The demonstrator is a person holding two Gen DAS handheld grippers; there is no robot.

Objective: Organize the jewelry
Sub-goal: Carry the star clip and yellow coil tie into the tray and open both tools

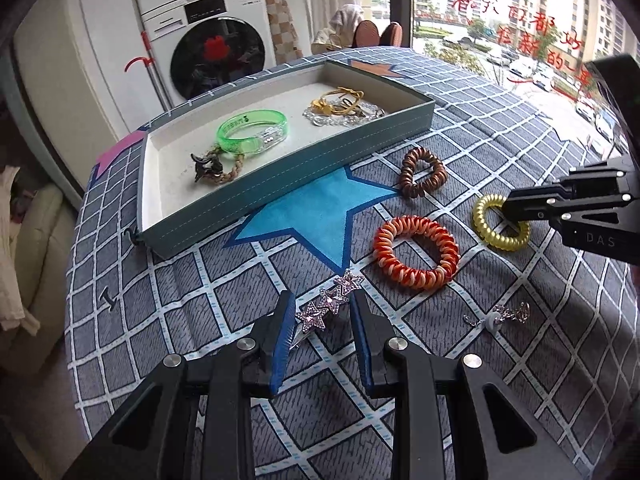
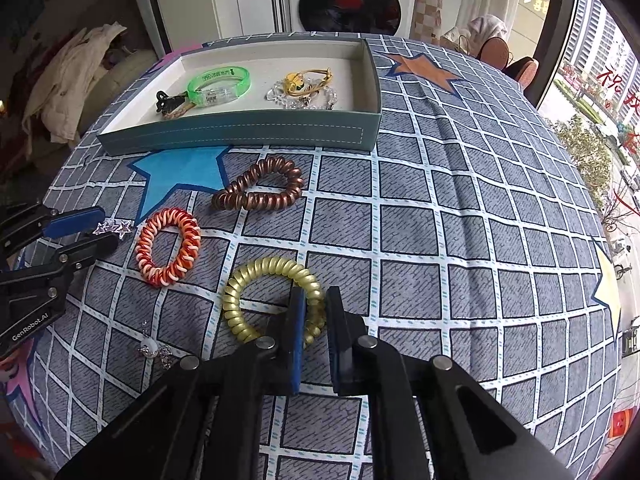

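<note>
My left gripper [image 1: 322, 300] is shut on a silver star hair clip [image 1: 328, 300] that lies on the checked tablecloth; the clip sits slantwise between the blue pads. In the right wrist view the left gripper [image 2: 107, 228] shows at the left edge with the star clip [image 2: 114, 227] between its tips. My right gripper [image 2: 316, 294] is shut on the right side of a yellow spiral hair tie [image 2: 256, 276], which rests on the cloth. The left wrist view shows the right gripper [image 1: 510, 208] pinching the yellow tie [image 1: 486, 220].
A teal tray [image 1: 280, 176] at the back holds a green bangle [image 1: 252, 130], a clear bead bracelet [image 1: 344, 110] and a black clip [image 1: 204, 166]. Loose on the cloth lie an orange-white spiral tie [image 1: 416, 256], a brown spiral tie [image 1: 422, 174] and a small silver charm [image 1: 500, 316].
</note>
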